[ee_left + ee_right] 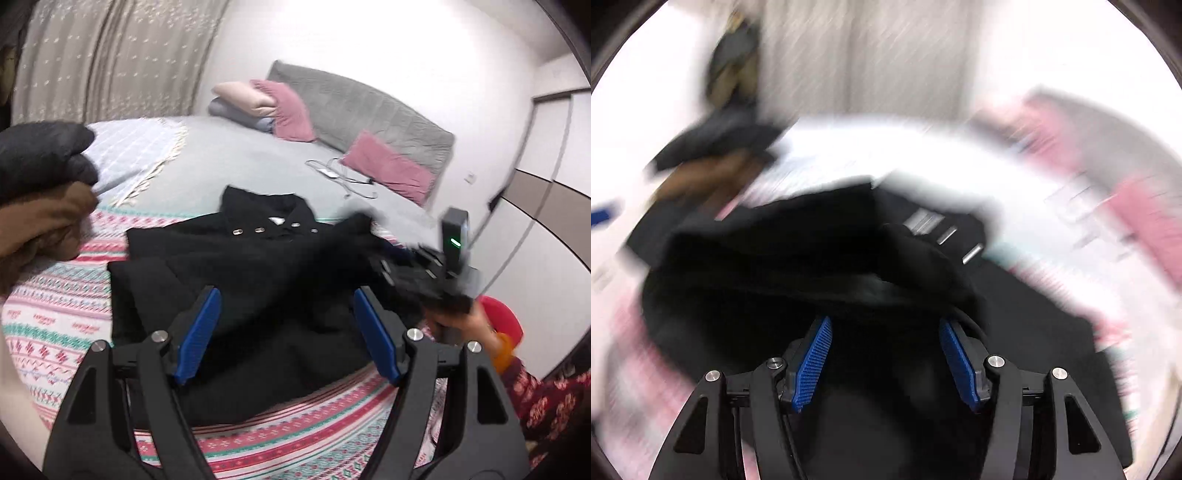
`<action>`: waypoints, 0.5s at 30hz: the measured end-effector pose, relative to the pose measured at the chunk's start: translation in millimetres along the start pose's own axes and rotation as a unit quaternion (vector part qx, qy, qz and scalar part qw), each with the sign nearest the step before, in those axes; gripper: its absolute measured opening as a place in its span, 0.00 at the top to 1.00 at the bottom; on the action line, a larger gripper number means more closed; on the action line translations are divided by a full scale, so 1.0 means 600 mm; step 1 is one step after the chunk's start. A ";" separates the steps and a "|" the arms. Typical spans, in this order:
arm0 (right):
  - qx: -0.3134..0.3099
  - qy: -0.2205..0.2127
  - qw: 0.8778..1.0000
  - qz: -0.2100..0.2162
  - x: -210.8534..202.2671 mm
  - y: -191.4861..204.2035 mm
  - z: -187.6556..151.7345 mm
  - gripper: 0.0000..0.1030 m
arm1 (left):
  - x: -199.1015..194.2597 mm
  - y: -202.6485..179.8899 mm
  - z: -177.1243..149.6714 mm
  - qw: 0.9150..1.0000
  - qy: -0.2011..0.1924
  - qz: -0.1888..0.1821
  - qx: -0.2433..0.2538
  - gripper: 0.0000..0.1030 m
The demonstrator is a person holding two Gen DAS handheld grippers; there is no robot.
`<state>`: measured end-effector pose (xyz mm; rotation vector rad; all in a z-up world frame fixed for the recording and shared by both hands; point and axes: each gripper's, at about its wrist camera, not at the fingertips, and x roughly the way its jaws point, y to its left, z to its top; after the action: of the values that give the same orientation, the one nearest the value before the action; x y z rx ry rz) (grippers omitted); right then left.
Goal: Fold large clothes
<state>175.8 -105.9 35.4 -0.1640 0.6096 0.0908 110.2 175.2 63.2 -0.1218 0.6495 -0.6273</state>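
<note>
The thick black buttoned wool coat looks heavy, floppy — take the hem at six o'clock; left gripper spread empty, right gripper spread, grip unclear.

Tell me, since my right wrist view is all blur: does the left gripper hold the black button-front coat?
Observer: No. The left gripper has its jaws open above the black button-front coat, with nothing between them.
Operator: Where does the coat lie?
Observer: On the pink-and-teal patterned blanket, with its collar toward the grey padded headboard.
Operator: Is other clothing close by?
Observer: Yes. At the left edge of the left wrist view, a black puffy garment sits on a brown one, apart from the coat.
</note>
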 end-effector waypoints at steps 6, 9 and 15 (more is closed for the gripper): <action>0.046 -0.060 0.994 -0.080 -0.013 -0.062 0.005 0.37 | 0.050 -0.061 -0.016 0.997 0.042 0.005 0.071 0.28; 0.048 -0.027 0.998 -0.019 -0.014 -0.080 0.004 0.34 | 0.102 -0.070 -0.028 0.993 0.088 0.020 0.074 0.28; 0.042 0.039 0.995 0.086 -0.017 -0.142 -0.010 0.33 | 0.169 -0.054 -0.038 0.989 0.118 0.063 0.068 0.28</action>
<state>175.2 -191.1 47.4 -0.0336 0.7029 0.2257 143.0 92.1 1.4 0.1221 0.8342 -0.5667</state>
